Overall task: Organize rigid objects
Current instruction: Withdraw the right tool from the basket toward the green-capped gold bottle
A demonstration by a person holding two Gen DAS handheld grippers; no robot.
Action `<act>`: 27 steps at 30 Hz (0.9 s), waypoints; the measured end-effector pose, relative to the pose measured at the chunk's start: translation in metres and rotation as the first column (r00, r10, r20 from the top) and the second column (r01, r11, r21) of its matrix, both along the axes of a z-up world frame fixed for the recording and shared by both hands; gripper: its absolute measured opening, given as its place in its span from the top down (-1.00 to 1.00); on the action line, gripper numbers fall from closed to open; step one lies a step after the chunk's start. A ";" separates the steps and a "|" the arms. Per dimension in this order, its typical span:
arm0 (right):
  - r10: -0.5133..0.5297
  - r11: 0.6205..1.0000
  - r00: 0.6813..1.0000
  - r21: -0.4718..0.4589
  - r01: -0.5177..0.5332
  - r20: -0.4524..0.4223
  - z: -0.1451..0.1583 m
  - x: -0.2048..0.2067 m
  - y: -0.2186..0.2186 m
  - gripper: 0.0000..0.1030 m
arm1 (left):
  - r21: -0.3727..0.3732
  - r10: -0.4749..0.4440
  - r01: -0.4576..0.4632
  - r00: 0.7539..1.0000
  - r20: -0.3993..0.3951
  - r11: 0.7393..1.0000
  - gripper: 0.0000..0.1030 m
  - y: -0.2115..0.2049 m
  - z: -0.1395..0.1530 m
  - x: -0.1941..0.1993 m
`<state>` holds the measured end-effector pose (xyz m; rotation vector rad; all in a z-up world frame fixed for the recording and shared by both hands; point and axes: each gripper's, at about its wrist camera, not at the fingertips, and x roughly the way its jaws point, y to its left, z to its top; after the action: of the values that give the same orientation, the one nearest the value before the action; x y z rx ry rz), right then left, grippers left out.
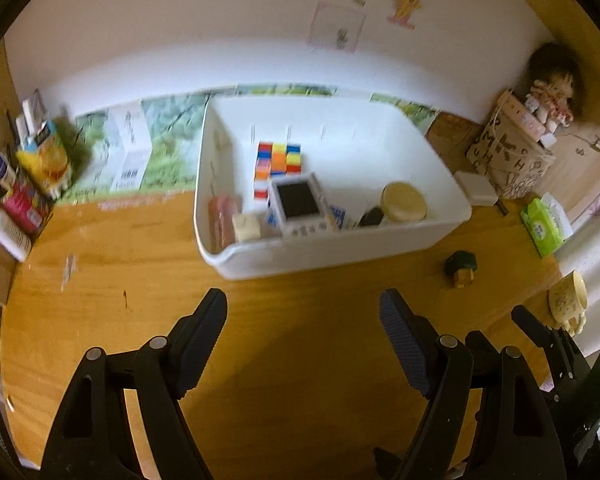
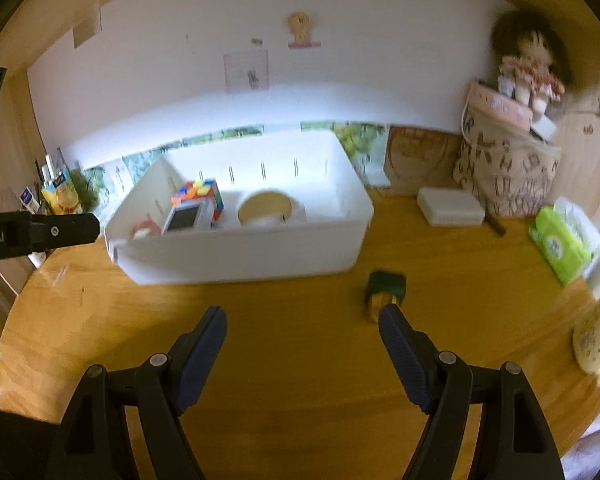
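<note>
While apparently empty, both fingers (image 1: 204, 312) gape.

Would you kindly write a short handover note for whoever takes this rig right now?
Left gripper: open, empty, over bare wooden desk in front of the white plastic bin.
Right gripper: open, empty, its right fingertip close to the small dark green and yellow toy.
In the bin: multicoloured block cube, white handheld device with a dark screen, round wooden-lidded jar and a few smaller items.
Left out on the desk: the green toy, the pale yellow cup at the right edge, the white rectangular box.
Likely next: the green toy, with the right gripper.
</note>
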<state>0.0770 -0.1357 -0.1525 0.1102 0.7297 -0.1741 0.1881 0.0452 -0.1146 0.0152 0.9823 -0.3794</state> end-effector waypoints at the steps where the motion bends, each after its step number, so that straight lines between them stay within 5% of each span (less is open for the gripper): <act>1: 0.006 1.000 1.000 0.003 -0.006 -0.013 -0.004 -0.003 0.000 -0.53 | 0.008 0.008 -0.008 1.000 -0.006 1.000 -0.57 0.000 -0.003 -0.002; 12: 0.065 0.998 0.993 0.020 -0.063 -0.100 -0.027 -0.016 -0.013 -0.53 | 0.061 0.061 -0.057 0.996 -0.070 0.997 -0.57 -0.017 -0.017 -0.017; 27: 0.113 0.992 0.986 0.079 -0.103 -0.125 -0.031 -0.003 -0.069 -0.53 | 0.080 0.088 -0.083 0.994 -0.062 0.993 -0.57 -0.062 -0.012 -0.031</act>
<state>0.0735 -0.2049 -0.1840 0.1287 0.8696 -0.0513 0.1572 -0.0173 -0.1266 0.0310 1.0588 -0.2639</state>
